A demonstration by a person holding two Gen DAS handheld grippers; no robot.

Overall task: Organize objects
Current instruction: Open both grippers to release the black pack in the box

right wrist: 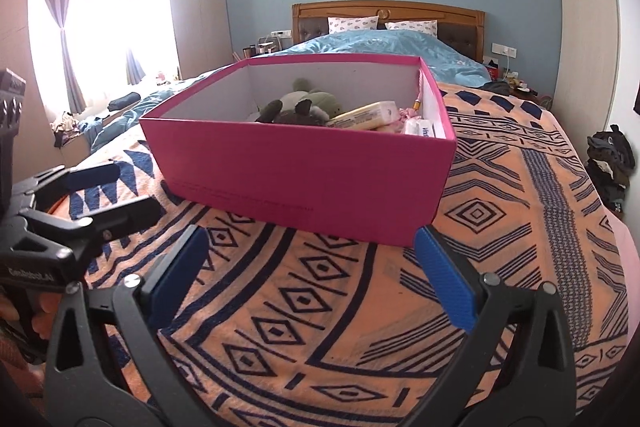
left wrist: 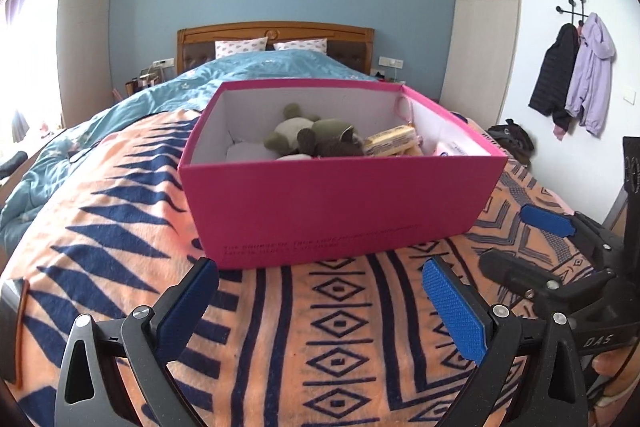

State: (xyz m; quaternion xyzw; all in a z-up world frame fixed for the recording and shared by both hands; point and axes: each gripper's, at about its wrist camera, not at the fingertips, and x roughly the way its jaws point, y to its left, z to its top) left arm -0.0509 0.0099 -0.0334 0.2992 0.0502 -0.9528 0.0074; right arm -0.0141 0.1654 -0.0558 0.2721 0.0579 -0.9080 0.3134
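**Two empty grippers, one pink box on the bed**

Both tools stand with jaws wide apart and nothing between them: the left hand-held gripper (left wrist: 320,301) and the right hand-held gripper (right wrist: 312,275) each hang just short of the pink cardboard box (left wrist: 340,203). It sits lidless on the orange patterned blanket (left wrist: 340,339) at the bed's foot. Thin card walls will likely flex, so a hold on opposite short walls near the rim seems safest. Inside lie a soft green plush toy (left wrist: 304,137), a yellow packet (left wrist: 390,141) and a white tube (right wrist: 420,127); probably a light load.
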